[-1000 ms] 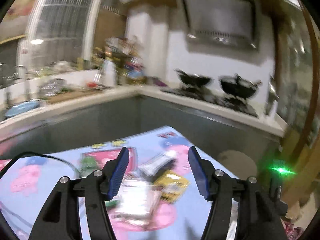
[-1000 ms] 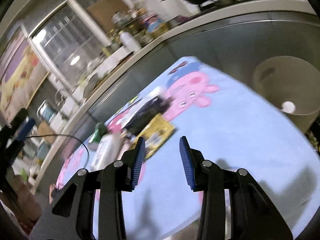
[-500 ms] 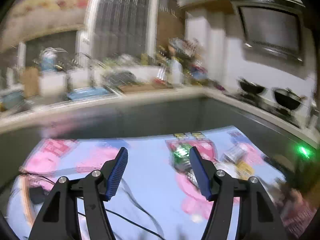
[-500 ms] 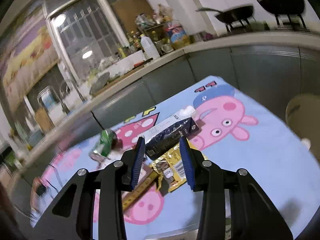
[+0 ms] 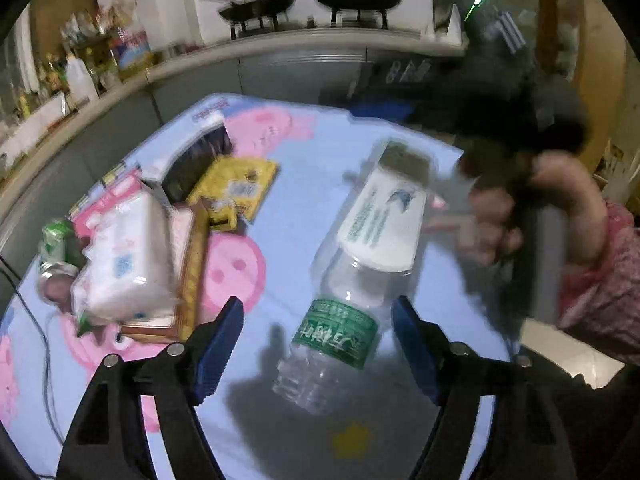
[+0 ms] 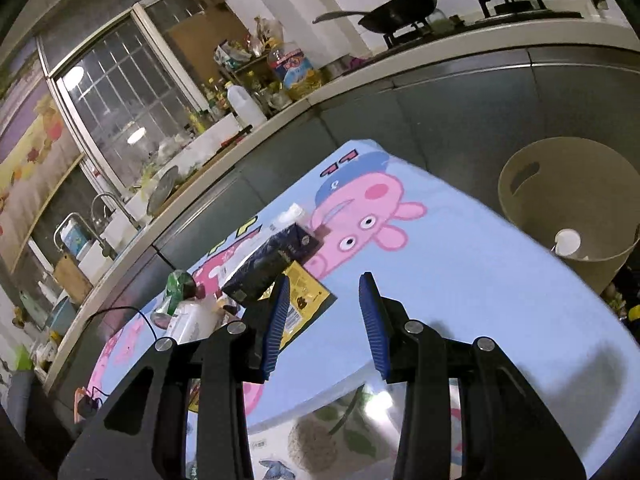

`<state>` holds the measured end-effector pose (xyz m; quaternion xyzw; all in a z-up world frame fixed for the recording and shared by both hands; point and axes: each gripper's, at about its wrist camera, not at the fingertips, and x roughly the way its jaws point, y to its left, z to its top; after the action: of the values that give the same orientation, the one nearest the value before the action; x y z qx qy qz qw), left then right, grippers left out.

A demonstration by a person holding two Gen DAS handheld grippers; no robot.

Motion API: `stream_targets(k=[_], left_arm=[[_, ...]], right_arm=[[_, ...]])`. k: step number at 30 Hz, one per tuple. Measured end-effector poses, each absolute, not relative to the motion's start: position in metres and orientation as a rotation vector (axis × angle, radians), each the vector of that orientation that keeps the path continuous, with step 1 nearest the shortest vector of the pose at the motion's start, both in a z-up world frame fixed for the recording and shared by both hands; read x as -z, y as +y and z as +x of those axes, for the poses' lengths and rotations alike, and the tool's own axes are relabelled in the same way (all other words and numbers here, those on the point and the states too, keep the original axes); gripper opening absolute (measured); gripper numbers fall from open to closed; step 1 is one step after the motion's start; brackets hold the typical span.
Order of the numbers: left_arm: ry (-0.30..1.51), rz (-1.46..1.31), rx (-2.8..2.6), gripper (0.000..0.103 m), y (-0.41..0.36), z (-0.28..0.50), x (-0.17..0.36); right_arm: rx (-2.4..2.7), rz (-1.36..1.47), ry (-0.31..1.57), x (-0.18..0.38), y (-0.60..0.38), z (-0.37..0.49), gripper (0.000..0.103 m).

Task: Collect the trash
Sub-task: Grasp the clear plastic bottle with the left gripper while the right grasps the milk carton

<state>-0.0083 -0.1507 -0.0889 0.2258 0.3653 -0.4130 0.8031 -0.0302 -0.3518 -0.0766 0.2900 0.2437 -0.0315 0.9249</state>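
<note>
Since the earlier frames our left gripper (image 5: 316, 344) had swung from the kitchen counter down to the table, and its jaws had just been opening; they stood wide, with a clear plastic bottle (image 5: 352, 280) lying on its side between them, the blue pads not touching it. Left wrist view: the bottle, green-labelled near its neck, lay on the cartoon-pig tablecloth (image 5: 296, 208). To its left sat a heap of trash: a white tissue pack (image 5: 124, 264), a yellow wrapper (image 5: 236, 188), a dark box (image 5: 196, 160) and a crushed green can (image 5: 56, 248). Our right hand (image 5: 532, 216), in a pink sleeve, showed blurred at the right edge. Right wrist view: our right gripper (image 6: 324, 320) hovered above the cloth's near edge, fingers narrowly parted and holding nothing. A beige bin (image 6: 560, 200) stood beside the table's far right corner, well apart from the heap.
</note>
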Motion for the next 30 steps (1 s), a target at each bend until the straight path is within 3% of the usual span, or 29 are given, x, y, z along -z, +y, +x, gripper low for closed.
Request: stream_targets(k=[2,4,10,15,23,25,30], left_arm=[[0.828,0.505,0.896,0.051,-0.156,-0.008,0.1],[0.838,0.517,0.93,0.043,-0.158,-0.013,0.105],[0.796,0.448,0.912,0.041,-0.122,-0.023,0.089],[0.725,0.227,0.836,0.04,-0.041,-0.028,0.045],[0.634,-0.066,0.555,0.04,0.087,-0.027,0.008],[0.616,-0.081,0.543,0.04,0.1,-0.026,0.003],[0.603,-0.107,0.545,0.041,0.115,-0.027,0.005]], right_arm=[[0.068,0.595,0.494,0.074,-0.356,-0.034,0.037],[0.069,0.605,0.493,0.074,-0.36,-0.036,0.037],[0.06,0.654,0.52,0.08,-0.359,-0.038,0.037],[-0.035,0.688,0.549,0.077,-0.336,-0.025,0.037],[-0.203,0.487,0.674,0.072,-0.222,0.023,0.037],[-0.245,0.417,0.687,0.072,-0.187,0.035,0.048],[-0.303,0.346,0.718,0.069,-0.145,0.052,0.049]])
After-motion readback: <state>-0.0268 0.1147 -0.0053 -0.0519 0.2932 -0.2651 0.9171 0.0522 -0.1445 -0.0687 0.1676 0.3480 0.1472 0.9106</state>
